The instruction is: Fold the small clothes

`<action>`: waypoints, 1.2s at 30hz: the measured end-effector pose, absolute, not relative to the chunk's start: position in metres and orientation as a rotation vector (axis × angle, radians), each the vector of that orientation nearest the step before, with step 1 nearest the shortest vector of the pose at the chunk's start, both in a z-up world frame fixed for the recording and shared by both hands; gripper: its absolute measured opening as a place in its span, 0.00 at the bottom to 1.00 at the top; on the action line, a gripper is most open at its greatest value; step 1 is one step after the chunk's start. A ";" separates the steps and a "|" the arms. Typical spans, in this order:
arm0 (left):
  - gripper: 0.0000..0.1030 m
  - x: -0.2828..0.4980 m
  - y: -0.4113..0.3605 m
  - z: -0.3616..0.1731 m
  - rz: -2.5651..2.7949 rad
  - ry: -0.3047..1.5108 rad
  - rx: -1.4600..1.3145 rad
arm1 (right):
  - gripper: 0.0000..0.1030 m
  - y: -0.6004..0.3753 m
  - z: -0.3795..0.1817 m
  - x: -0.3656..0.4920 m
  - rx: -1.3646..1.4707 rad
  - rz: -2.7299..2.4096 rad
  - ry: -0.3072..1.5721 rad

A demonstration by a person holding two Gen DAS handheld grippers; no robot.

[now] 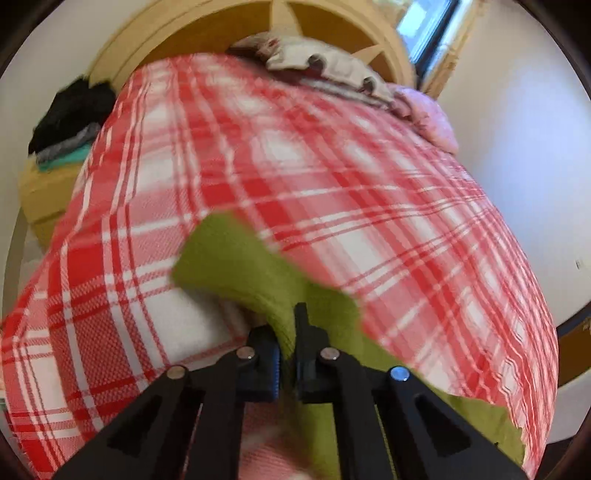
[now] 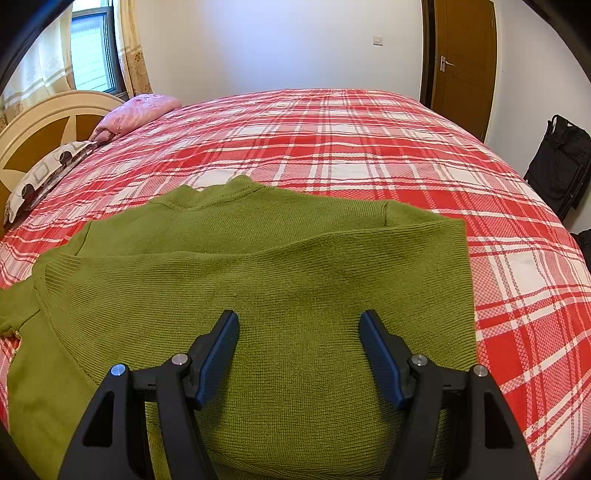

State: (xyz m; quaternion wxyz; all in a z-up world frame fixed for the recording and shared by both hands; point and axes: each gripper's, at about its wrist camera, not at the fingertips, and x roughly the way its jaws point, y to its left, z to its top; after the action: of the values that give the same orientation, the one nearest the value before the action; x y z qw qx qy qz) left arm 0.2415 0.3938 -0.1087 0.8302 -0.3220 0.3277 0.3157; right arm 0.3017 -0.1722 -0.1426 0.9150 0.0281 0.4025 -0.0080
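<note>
A green knit sweater (image 2: 258, 266) lies spread on the red and white plaid bedspread (image 2: 369, 147), its right sleeve folded across the body. My right gripper (image 2: 299, 321) hovers over the sweater's lower body, open, with nothing between its blue pads. In the left wrist view, my left gripper (image 1: 290, 325) is shut on a fold of the green sweater (image 1: 236, 266), the knit pinched between its fingers and raised off the bedspread (image 1: 332, 166). That view is blurred.
A wooden headboard (image 1: 207, 33) stands at the bed's end with a patterned pillow (image 2: 44, 173) and a pink quilt (image 2: 136, 112). A stack of dark and teal clothes (image 1: 70, 118) sits on a bedside cabinet. A black bag (image 2: 561, 166) stands near the door (image 2: 465, 55).
</note>
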 end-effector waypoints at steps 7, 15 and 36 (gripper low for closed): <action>0.05 0.257 0.292 -0.027 0.501 0.541 -0.441 | 0.67 -0.172 -0.143 0.301 0.060 -0.016 0.827; 0.05 0.262 0.111 -0.009 0.149 0.501 -0.175 | 0.67 -0.173 -0.142 0.301 0.066 -0.011 0.825; 0.67 0.224 0.029 -0.092 0.019 0.732 -0.031 | 0.67 -0.174 -0.142 0.302 0.075 -0.007 0.824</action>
State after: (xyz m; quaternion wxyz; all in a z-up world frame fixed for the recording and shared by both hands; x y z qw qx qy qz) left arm 0.2236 0.0286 -0.0916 0.9336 -0.0150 0.3579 0.0091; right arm 0.3019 -0.1737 -0.1425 0.9157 0.0363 0.4002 -0.0033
